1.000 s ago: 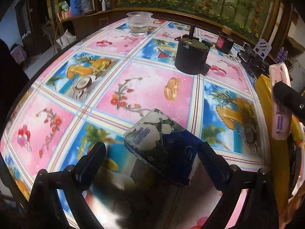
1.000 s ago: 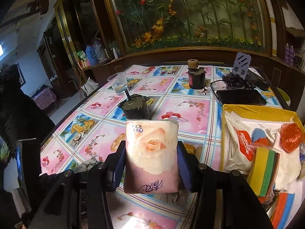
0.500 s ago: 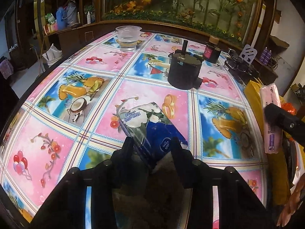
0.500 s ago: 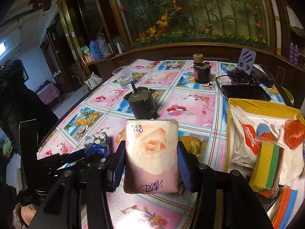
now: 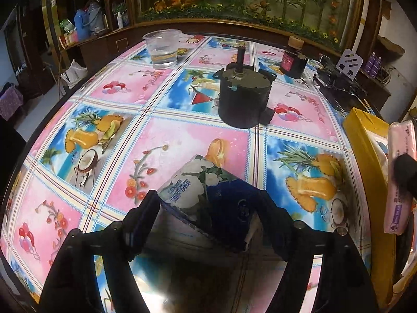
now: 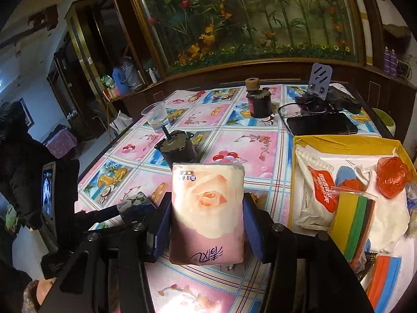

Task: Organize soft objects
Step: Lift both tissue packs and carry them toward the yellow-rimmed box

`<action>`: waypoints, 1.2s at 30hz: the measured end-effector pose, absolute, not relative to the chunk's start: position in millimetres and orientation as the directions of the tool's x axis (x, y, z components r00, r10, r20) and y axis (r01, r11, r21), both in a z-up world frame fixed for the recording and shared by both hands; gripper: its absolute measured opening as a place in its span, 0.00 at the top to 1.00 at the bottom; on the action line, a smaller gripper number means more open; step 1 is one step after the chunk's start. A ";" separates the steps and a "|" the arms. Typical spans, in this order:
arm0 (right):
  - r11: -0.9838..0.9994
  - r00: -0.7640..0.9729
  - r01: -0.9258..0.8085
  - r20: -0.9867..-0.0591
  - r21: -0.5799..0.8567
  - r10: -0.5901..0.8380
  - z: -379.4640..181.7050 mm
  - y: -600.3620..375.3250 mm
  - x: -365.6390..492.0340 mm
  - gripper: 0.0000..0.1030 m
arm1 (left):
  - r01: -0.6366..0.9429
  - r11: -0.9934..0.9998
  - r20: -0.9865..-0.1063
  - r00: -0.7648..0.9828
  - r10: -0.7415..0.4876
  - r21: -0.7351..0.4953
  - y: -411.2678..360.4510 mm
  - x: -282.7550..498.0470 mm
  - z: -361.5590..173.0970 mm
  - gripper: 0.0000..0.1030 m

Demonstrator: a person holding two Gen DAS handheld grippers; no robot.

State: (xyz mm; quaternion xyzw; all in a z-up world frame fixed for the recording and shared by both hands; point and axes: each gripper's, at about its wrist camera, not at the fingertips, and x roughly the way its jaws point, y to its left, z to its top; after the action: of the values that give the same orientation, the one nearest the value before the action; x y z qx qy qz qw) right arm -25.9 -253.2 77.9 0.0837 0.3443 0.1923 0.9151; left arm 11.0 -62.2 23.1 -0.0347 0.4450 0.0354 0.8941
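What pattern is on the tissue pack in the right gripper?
A peach rose on pale pink wrap, on the tissue pack; clearest in the right wrist view.

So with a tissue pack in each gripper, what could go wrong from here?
1. The left gripper is opening around the blue pack, which sits tilted between its fingers and may slip onto the table.
2. The motor stands just beyond it and could get knocked.
3. The yellow box already looks full, so the pink pack may not settle inside.
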 end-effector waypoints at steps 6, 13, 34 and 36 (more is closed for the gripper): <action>0.915 0.712 -0.245 -0.581 0.321 0.395 82.3 -278.2 -24.9 0.45 | 0.012 1.000 -0.755 0.656 -0.004 0.004 -105.1 11.9 28.0 0.38; 0.919 0.735 -0.188 -0.571 0.346 0.366 84.8 -303.1 -24.5 0.46 | 0.104 0.992 -0.660 0.751 -0.029 0.074 -152.0 -6.2 39.3 0.39; 0.922 0.729 -0.166 -0.586 0.349 0.353 79.1 -306.8 -18.9 0.46 | 0.098 0.990 -0.565 0.825 -0.025 0.098 -152.5 -19.8 53.7 0.39; 0.923 0.729 -0.166 -0.586 0.348 0.353 79.2 -306.8 -18.9 0.46 | 0.097 0.990 -0.564 0.825 -0.024 0.099 -152.9 -19.7 53.6 0.39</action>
State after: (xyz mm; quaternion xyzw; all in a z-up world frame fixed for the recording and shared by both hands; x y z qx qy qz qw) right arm -18.9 -306.8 79.2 0.1372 0.3398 0.1411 0.9197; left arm -19.7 -152.9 53.6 0.0617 0.2938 -0.0318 0.9533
